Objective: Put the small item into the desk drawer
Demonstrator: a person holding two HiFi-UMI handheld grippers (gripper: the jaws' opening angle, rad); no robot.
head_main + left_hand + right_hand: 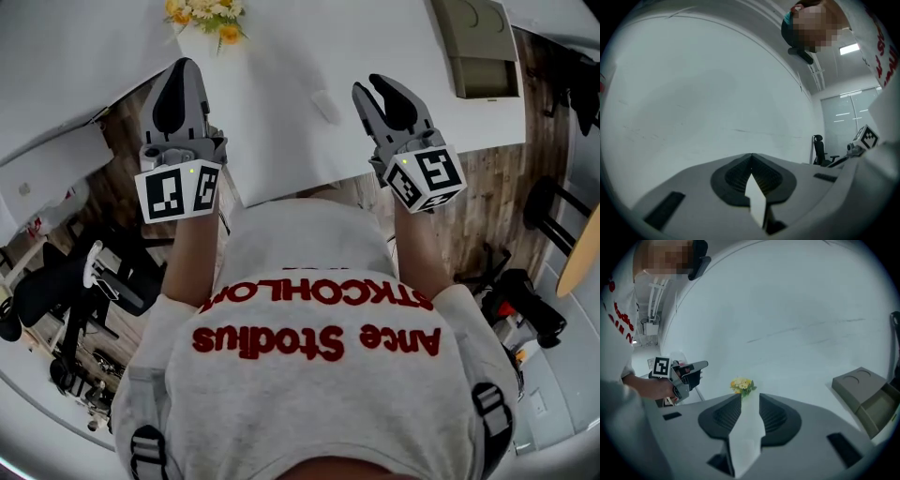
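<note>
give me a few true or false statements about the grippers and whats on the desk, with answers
1. The right gripper has its jaws apart with nothing between them. True.
2. The left gripper holds the small item. False: its jaws are together and empty. The small pale item lies on the desk, between the two grippers in the head view.
3. Yellow flowers stand on the desk. True.
4. The tan tray sits beside the left gripper. False: it lies on the right gripper's side of the desk.
</note>
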